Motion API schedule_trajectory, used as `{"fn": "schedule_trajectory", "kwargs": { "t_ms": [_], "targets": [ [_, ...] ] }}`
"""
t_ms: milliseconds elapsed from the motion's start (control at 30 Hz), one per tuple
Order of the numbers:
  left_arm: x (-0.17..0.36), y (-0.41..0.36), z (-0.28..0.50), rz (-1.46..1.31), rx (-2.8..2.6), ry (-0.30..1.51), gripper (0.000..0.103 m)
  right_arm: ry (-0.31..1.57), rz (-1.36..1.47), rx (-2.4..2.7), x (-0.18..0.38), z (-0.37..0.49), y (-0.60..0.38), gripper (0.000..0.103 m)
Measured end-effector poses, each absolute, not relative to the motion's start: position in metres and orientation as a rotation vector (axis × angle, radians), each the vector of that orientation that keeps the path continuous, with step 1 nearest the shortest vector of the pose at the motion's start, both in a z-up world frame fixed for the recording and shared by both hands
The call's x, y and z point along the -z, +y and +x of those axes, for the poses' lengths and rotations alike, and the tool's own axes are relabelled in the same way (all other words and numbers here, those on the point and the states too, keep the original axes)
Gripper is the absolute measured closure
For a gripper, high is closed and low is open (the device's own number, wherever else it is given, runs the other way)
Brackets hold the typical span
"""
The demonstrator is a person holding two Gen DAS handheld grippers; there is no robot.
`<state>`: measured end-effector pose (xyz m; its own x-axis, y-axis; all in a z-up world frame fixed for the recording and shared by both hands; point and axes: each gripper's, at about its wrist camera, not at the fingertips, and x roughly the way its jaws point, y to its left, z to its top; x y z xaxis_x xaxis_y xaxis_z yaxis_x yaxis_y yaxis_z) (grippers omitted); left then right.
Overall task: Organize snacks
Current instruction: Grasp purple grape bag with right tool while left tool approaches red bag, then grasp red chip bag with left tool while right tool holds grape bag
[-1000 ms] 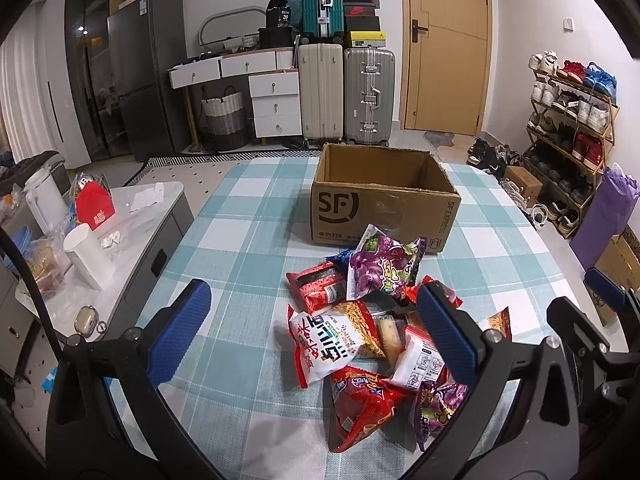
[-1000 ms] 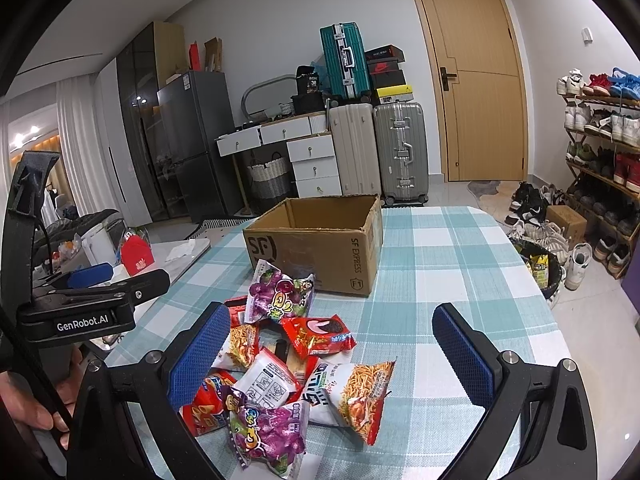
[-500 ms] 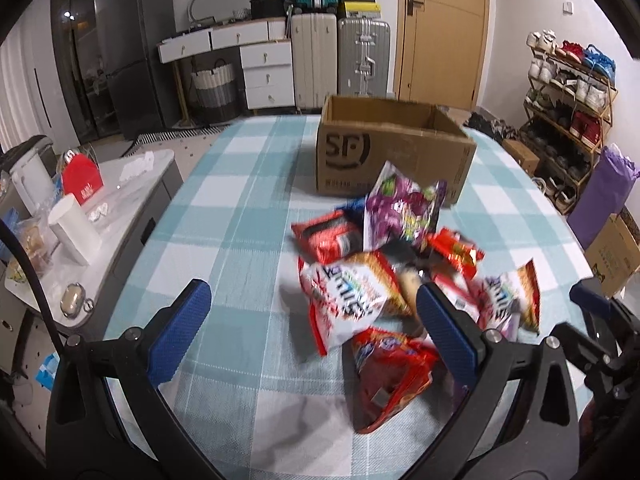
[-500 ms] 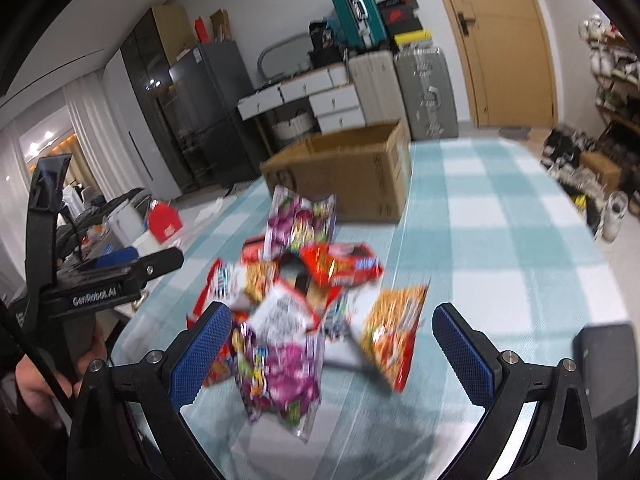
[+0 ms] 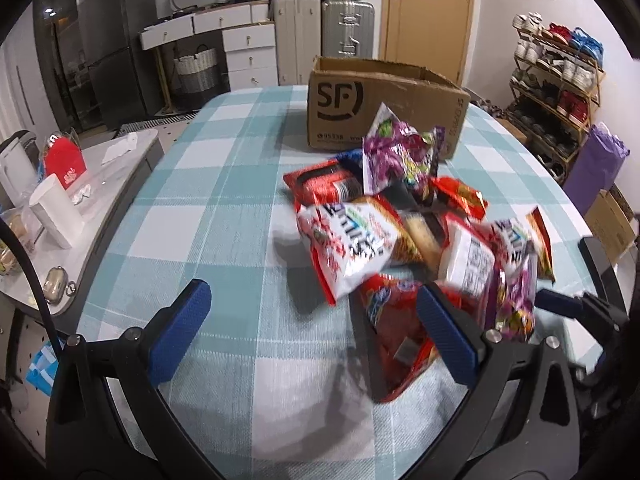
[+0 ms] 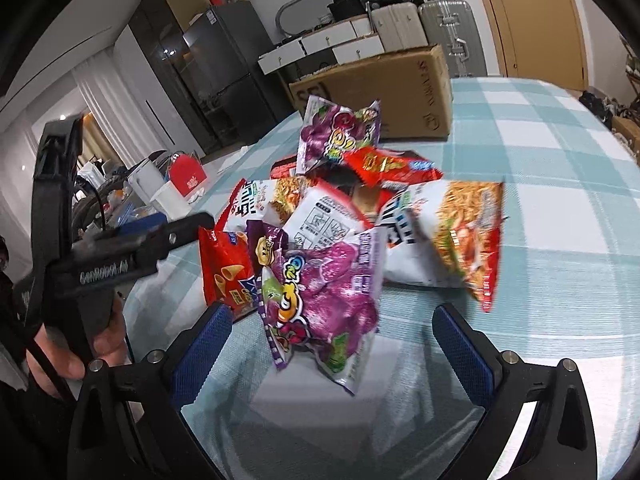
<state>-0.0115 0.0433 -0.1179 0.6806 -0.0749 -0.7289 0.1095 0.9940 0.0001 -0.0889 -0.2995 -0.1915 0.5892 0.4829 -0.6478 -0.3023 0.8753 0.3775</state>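
Several snack bags lie in a heap on the checked tablecloth (image 5: pixel 224 208), in front of an open cardboard box (image 5: pixel 384 100) marked SF. My right gripper (image 6: pixel 332 344) is open and low over the cloth, its blue pads on either side of a purple grape-candy bag (image 6: pixel 320 292) at the heap's near edge, not touching it. My left gripper (image 5: pixel 312 332) is open too; its right pad hangs over a red snack bag (image 5: pixel 400 336), its left pad over bare cloth. A white-and-red noodle-snack bag (image 5: pixel 348 244) lies just beyond. The box (image 6: pixel 384 88) stands behind a second purple bag (image 6: pixel 340 132).
A low side table (image 5: pixel 100 184) with a white cup, a kettle and a red box stands left of the dining table. Suitcases, drawers and a door fill the back wall. A shoe rack (image 5: pixel 560 80) stands at the right. A hand (image 6: pixel 84 344) holds the left gripper.
Both grippers have dropped and moved forward toward the snack heap. The right one now straddles the near purple bag; the left one is over the red bag. Both stay open.
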Motion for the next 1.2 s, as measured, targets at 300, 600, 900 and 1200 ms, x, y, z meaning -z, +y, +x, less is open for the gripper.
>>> {"fn": "schedule_trajectory", "kwargs": {
  "t_ms": [300,600,900,1200],
  "targets": [
    [0.134,0.054,-0.028,0.028,0.132,0.846,0.001,0.872,0.267,-0.506,0.196,-0.07,-0.285,0.015],
    [0.139,0.057,-0.035,-0.003,0.169,0.879,0.001,0.879,0.291,-0.512,0.197,-0.066,-0.29,0.048],
    [0.131,0.05,-0.036,-0.037,0.238,0.884,0.001,0.822,0.254,-0.528,0.186,-0.081,-0.291,0.056],
    [0.12,0.028,-0.04,-0.031,0.328,0.88,0.001,0.777,0.304,-0.54,0.176,-0.094,-0.311,0.056]
  ]
}}
